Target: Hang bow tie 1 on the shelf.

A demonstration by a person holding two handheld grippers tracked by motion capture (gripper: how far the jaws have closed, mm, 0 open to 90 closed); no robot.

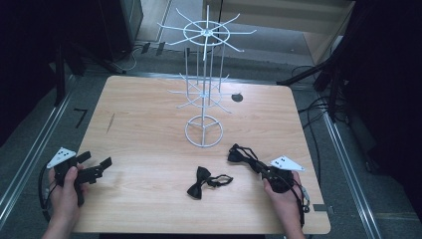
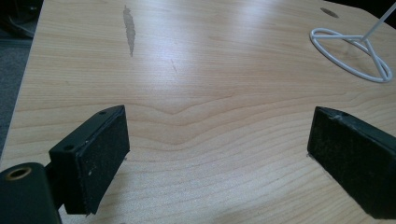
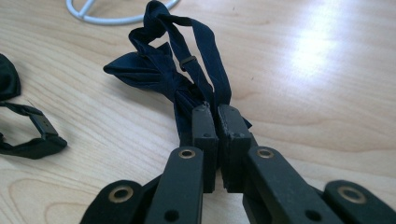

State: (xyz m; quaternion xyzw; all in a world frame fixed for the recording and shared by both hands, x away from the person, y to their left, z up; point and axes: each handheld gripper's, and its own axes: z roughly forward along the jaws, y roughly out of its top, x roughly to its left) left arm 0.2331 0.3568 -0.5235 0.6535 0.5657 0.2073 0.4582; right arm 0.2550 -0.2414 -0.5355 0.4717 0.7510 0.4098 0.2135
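Navy fabric, the bow tie (image 3: 163,70), lies on the desk (image 1: 149,129) just right of the white wire rack (image 1: 204,130), pinched at its near end by the right tongs (image 3: 217,116). The left tongs (image 2: 219,154), well left of the rack, gape wide and empty. With the grip so near the edge, the tie could slip free when lifted, or its strap could snag a rack arm.

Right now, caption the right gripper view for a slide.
Right gripper shut on dark navy fabric bow tie lying on pale wooden table.
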